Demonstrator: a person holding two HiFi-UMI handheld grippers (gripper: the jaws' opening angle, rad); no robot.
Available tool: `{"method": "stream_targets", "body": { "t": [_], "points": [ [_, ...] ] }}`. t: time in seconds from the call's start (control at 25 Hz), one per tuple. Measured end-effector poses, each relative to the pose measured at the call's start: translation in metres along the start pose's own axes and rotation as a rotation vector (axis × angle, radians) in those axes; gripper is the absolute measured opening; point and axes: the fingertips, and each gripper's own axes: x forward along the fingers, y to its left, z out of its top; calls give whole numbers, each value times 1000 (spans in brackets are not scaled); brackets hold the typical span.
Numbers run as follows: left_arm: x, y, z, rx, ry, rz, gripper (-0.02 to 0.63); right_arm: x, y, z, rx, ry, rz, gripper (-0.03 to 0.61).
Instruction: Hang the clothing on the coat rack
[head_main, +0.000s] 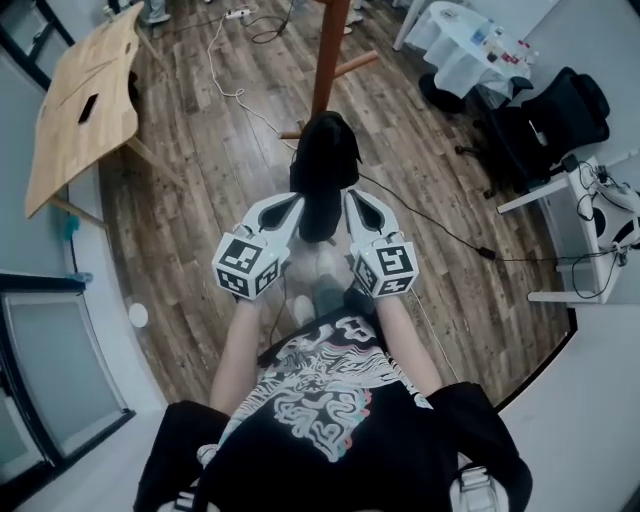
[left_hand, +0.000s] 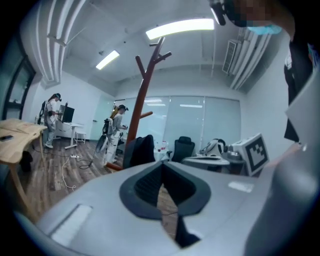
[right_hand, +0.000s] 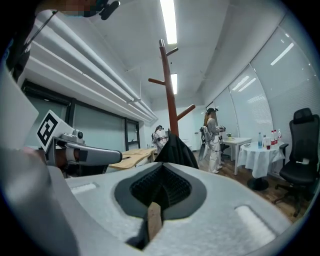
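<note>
A black garment (head_main: 325, 165) hangs on the brown wooden coat rack (head_main: 327, 50) just ahead of me. My left gripper (head_main: 297, 205) and right gripper (head_main: 352, 202) flank its lower part. In the left gripper view the left gripper (left_hand: 161, 172) is shut, pads together with nothing between them. There the garment (left_hand: 140, 150) hangs beyond the jaws by the rack pole (left_hand: 142, 100). The right gripper (right_hand: 162, 172) is likewise shut and empty, and the garment (right_hand: 175, 150) drapes behind its tips under the rack (right_hand: 170, 90).
A wooden table (head_main: 85, 100) stands at the left. A white-clothed table (head_main: 455, 45), a black office chair (head_main: 555, 115) and a white desk (head_main: 575, 225) are at the right. Cables (head_main: 430, 225) trail over the wood floor. Other people (left_hand: 115, 132) (right_hand: 212, 137) stand farther off.
</note>
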Motion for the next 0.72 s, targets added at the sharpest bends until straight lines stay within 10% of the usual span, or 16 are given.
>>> {"method": "stream_targets", "body": {
  "t": [0.72],
  "points": [
    [18, -6, 25, 52, -2, 220, -11, -33, -56, 26, -37, -26, 29, 0]
  ]
}}
